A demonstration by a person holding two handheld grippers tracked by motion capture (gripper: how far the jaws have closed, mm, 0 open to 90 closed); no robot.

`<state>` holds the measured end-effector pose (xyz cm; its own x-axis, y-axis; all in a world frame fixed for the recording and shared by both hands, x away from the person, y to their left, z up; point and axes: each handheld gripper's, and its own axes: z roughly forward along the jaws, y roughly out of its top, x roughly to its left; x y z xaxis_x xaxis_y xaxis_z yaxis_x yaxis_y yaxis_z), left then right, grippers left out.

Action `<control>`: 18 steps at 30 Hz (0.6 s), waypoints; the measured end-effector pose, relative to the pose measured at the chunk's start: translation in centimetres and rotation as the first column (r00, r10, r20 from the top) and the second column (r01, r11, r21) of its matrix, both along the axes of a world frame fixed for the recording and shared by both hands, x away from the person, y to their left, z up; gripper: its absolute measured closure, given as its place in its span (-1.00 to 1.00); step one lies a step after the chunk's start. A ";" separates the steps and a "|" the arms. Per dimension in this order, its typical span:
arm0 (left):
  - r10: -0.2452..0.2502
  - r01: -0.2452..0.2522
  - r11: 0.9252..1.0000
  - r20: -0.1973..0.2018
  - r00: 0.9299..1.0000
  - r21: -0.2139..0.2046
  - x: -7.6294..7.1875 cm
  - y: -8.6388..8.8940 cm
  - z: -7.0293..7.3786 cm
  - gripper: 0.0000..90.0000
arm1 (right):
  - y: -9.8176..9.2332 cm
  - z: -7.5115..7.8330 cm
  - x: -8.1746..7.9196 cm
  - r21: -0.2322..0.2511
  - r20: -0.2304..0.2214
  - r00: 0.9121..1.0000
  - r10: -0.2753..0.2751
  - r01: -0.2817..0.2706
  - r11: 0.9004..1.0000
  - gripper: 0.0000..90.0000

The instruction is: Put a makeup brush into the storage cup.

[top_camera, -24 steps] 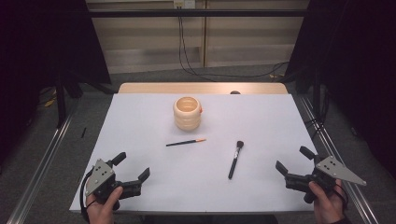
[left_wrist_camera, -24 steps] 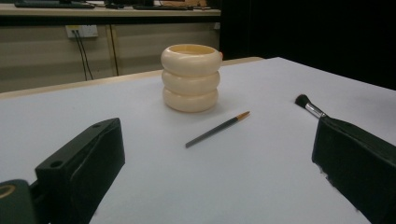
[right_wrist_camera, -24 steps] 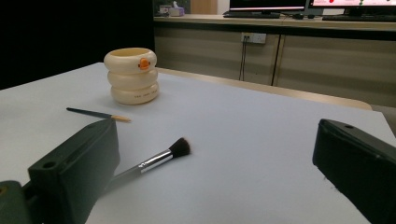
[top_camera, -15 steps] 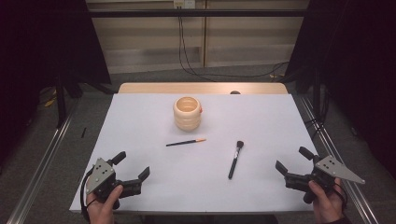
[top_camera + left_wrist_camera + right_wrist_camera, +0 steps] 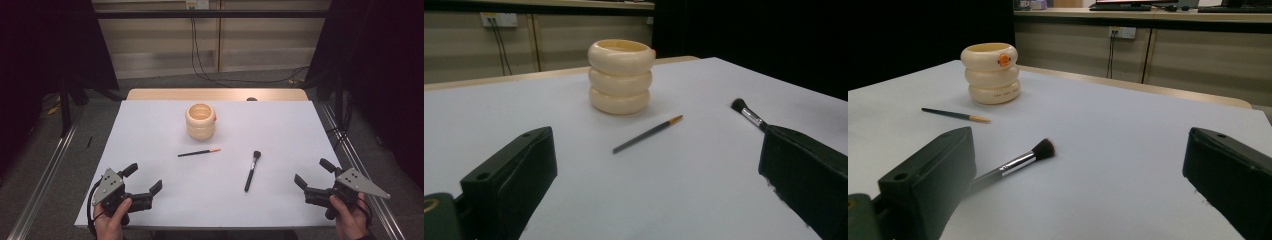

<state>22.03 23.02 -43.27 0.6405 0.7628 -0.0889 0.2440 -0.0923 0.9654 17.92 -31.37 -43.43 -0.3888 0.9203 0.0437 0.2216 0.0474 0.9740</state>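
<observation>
The thin dark pencil brush with an orange tip (image 5: 199, 152) and the black makeup brush with a silver ferrule (image 5: 252, 170) lie apart on the white bench (image 5: 150, 130), in front of the cream ribbed cup (image 5: 200, 121). Both the left claw (image 5: 144, 180) and the right claw (image 5: 314, 172) hang released and empty at the near edge. Nothing looks started; next, I judge, a reach and pinch on a brush handle. The right gripper view reveals an orange duck emblem (image 5: 1004, 60) on the cup.
</observation>
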 end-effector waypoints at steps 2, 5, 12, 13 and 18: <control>-0.002 0.002 1.000 0.006 1.000 0.006 -0.1 -0.1 0.1 -0.95 | 0.0 0.0 0.0 0.001 -0.003 1.000 -0.001 0.001 1.000 -1.00; -0.007 0.007 1.000 0.007 1.000 0.025 -0.2 -0.1 0.1 -0.95 | 0.1 0.1 0.0 0.003 0.002 1.000 0.000 0.000 1.000 -1.00; -0.028 0.029 0.997 -0.010 1.000 0.066 0.1 -1.0 0.5 -0.95 | 0.3 0.1 0.1 -0.006 0.000 1.000 0.020 -0.020 1.000 -1.00; -0.028 0.029 0.997 -0.010 1.000 0.066 0.1 -1.0 0.5 -0.95 | 0.3 0.1 0.1 -0.006 0.000 1.000 0.020 -0.020 1.000 -1.00; -0.053 0.054 0.996 -0.005 0.999 0.066 0.5 -1.8 0.9 -0.95 | 0.3 0.1 0.1 -0.009 0.003 0.999 0.044 -0.044 0.999 -1.00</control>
